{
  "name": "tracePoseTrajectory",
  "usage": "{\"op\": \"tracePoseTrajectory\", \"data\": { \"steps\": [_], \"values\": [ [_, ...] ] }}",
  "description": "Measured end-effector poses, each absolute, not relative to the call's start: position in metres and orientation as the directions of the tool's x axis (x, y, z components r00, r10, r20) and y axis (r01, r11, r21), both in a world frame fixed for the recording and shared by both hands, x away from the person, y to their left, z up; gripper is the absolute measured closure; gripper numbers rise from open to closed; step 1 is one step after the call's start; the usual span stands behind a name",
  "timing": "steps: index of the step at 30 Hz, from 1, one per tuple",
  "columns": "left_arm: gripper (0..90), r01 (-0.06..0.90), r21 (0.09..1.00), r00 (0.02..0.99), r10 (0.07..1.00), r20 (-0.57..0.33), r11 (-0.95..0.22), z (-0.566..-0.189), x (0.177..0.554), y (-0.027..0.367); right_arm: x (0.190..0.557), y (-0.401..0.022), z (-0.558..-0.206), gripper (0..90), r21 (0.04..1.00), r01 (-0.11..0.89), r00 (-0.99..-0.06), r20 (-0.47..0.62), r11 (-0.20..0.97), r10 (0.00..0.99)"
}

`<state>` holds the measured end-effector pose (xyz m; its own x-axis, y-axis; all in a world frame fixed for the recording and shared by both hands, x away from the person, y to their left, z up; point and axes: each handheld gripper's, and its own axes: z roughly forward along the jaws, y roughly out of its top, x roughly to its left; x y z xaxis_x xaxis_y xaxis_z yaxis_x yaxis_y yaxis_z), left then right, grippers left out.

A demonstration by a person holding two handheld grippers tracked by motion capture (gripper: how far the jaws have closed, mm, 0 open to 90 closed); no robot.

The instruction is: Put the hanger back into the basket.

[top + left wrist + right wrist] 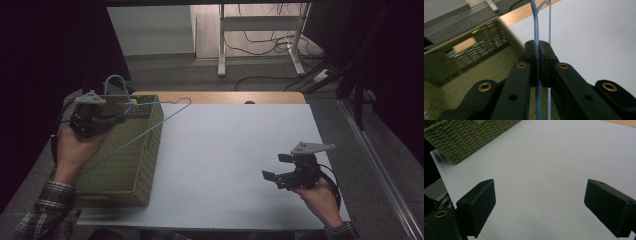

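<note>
Left hand-held gripper (121, 119) clamped on blue hanger (150, 127), held above basket (142, 165); right hand-held gripper (276, 167) spread, empty, over tabletop (225, 150). Risk: thin wire pivoting between pads, hook snagging basket rim.

Your work surface is a flat white rectangular tabletop (235, 160) that takes up the middle and lower part of the high view. Along its far edge, toward the top of the frame, you can see a narrow strip of light brown wood (220, 97). Directly on the white top, at the left of the frame, stands an olive-green woven rectangular basket (131, 172), its near corner close to the table's front edge.
</note>
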<state>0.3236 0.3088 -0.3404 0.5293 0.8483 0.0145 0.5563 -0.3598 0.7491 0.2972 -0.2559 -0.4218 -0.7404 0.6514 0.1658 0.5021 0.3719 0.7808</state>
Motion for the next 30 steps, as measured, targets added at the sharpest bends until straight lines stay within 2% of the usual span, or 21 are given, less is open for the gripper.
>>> {"op": "tracePoseTrajectory", "data": {
  "steps": [9,18,30],
  "values": [
    [87.5,0.571,0.781,0.422,0.907,-0.015,-0.253,-0.349,0.313,0.365,0.297,-0.262,-0.428,9.7,0.769,0.522,-0.725,0.172,0.369,0.667],
    [87.5,0.585,0.787,0.362,0.931,-0.037,-0.196,-0.372,0.312,0.393,0.298,-0.265,-0.432,9.7,0.761,0.533,-0.717,0.175,0.369,0.675],
    [87.5,0.629,0.762,0.335,0.938,-0.086,-0.154,-0.418,0.326,0.400,0.300,-0.262,-0.439,9.8,0.740,0.548,-0.716,0.175,0.389,0.676]
  ]
}}
